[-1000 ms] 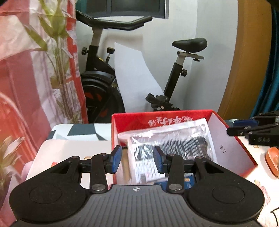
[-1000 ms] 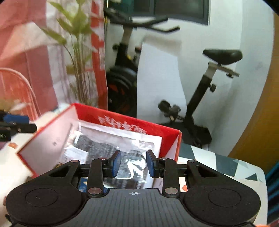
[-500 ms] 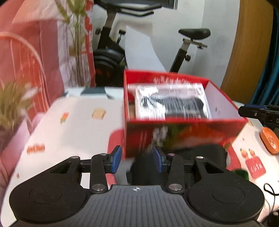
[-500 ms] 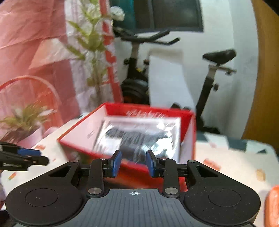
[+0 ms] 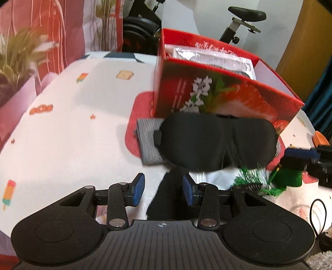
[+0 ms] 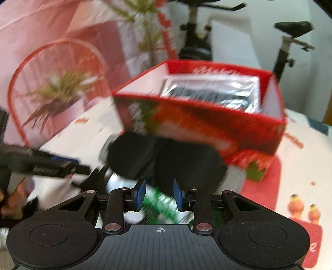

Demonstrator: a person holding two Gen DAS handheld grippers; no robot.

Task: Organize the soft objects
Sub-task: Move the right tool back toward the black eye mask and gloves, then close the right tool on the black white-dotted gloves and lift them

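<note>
A black eye mask lies on a folded grey cloth, right in front of the red box. The box holds a plastic-wrapped packet. My left gripper hovers just short of the mask, open; the mask's black strap runs on the table under the gap, untouched by the pads. In the blurred right wrist view, my right gripper is open and empty above a green-and-white item, close to the mask and the box.
A green tinsel-trimmed item lies right of the mask, with an orange object and a black hair tie further right. A potted plant stands at the left table edge. An exercise bike is behind the box.
Both grippers have pulled back from over the open box and sunk toward the table in front of it. The mask and grey cloth have come into view. Neither gap has changed.
</note>
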